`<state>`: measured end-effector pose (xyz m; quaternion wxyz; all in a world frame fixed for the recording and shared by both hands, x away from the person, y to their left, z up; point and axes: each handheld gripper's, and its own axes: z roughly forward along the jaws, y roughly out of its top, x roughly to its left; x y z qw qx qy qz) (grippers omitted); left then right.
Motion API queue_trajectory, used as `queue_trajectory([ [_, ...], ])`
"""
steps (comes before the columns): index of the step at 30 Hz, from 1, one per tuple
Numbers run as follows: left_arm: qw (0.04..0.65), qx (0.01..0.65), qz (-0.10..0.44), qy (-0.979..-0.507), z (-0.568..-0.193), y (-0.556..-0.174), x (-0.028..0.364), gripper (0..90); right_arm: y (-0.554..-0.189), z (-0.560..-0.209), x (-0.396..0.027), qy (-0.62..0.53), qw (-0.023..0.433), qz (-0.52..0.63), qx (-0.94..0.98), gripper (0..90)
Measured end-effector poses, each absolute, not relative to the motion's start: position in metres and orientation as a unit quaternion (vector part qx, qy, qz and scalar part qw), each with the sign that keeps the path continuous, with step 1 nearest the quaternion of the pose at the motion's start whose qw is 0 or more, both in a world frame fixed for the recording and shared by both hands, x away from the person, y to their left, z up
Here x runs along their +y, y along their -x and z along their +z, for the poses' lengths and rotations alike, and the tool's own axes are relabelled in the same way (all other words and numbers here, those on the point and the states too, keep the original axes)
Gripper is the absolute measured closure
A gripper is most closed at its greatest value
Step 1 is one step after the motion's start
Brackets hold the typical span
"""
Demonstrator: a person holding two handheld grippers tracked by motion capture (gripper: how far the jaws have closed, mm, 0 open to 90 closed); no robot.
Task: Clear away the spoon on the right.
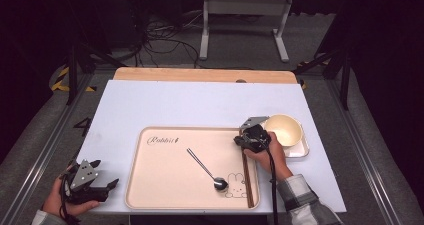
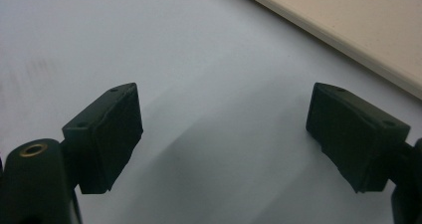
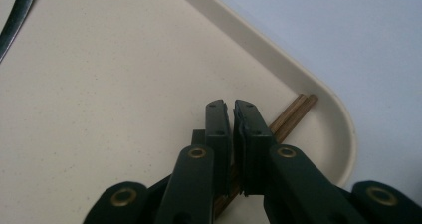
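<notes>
Where the brown wooden chopsticks (image 1: 247, 180) lie along the right rim of the smooth cream tray (image 1: 165, 185), lower right of the high view, the right claw (image 3: 233, 115) stands over them, nearly closed; whether it grips them I cannot tell. A dark metal spoon (image 1: 206, 169) shares the tray. A round bowl (image 1: 283, 129) sits right. The left claw (image 2: 224, 134) gapes empty over the pale worktop (image 1: 200, 105).
</notes>
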<state>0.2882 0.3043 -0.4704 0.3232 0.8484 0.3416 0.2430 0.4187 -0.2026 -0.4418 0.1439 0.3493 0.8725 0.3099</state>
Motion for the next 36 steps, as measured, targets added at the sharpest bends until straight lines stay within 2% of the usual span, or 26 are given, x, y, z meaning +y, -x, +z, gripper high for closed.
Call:
queue_trajectory([
  [10,0.325,0.344,0.245,-0.846,-0.470,-0.288,0.305,15.4,-0.413,-0.434,-0.198,-0.334,0.142,0.347,0.865,85.0],
  [19,0.323,0.344,0.245,-0.847,-0.470,-0.288,0.305,15.4,-0.382,-0.423,-0.149,-0.228,0.079,0.399,0.885,88.9],
  [26,0.323,0.342,0.244,-0.848,-0.470,-0.288,0.304,15.4,-0.354,-0.434,-0.112,-0.146,0.045,0.363,0.919,89.3],
  [30,0.323,0.342,0.242,-0.849,-0.471,-0.288,0.304,15.4,-0.353,-0.442,-0.111,-0.140,0.032,0.340,0.929,89.2],
  [36,0.323,0.342,0.240,-0.849,-0.471,-0.288,0.303,15.4,-0.353,-0.445,-0.121,-0.149,0.044,0.327,0.932,89.0],
])
